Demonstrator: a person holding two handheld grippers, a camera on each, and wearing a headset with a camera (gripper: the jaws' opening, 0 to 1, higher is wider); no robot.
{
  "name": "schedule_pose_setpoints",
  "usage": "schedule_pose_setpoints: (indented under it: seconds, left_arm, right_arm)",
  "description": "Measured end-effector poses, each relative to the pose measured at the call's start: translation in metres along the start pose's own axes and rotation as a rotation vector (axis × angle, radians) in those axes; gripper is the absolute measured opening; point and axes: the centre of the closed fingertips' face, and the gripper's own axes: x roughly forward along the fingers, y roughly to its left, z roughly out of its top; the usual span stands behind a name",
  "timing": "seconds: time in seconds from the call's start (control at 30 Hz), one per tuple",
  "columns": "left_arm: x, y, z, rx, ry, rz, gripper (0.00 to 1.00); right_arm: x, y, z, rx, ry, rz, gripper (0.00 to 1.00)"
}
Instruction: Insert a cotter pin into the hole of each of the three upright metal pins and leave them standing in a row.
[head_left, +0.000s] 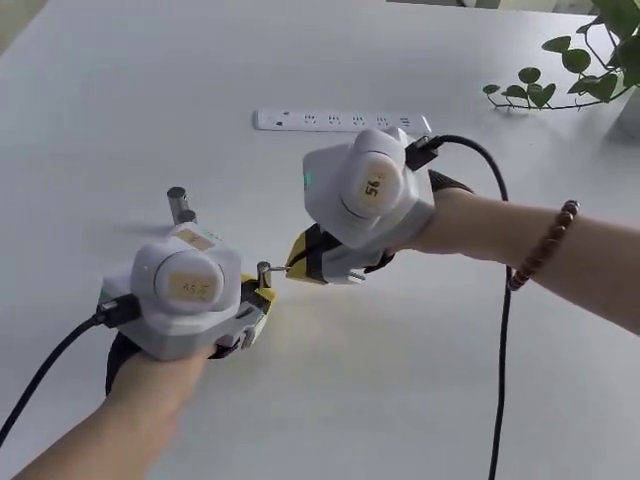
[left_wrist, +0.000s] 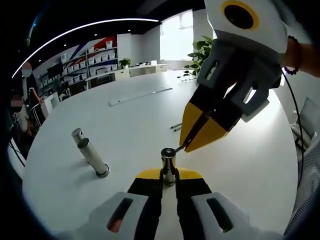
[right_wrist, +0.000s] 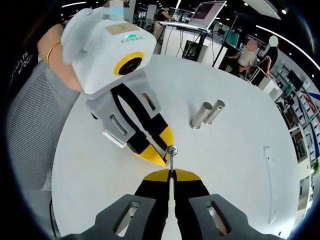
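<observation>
Open-plan office or demonstration lab. A wide white bench (head_left: 420, 400) carries a power strip (head_left: 340, 121) and a leafy plant (head_left: 540, 93). Stocked wall shelves (left_wrist: 95, 55), a screen on a stand (right_wrist: 205, 12), seated people (right_wrist: 246, 59) and ceiling strip lights (left_wrist: 100, 25) surround it.

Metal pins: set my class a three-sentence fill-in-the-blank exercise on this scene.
The left tool grips one metal pin; ___ other pins stand free on the table.
The right tool holds a cotter pin at the gripped pin's ___.
The power strip is coloured ___.
Missing words: two, top, white.
</observation>
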Motion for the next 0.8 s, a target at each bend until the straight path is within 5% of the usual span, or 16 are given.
schedule_pose_setpoints:
  seconds: [0.8]
  left_arm:
    - [0.001, -0.0014, -0.0006, 0.011, 0.0, 0.009, 0.07]
  right_arm:
    - [0.0087, -0.0009, 0.0059, 0.024, -0.024, 0.002, 0.0]
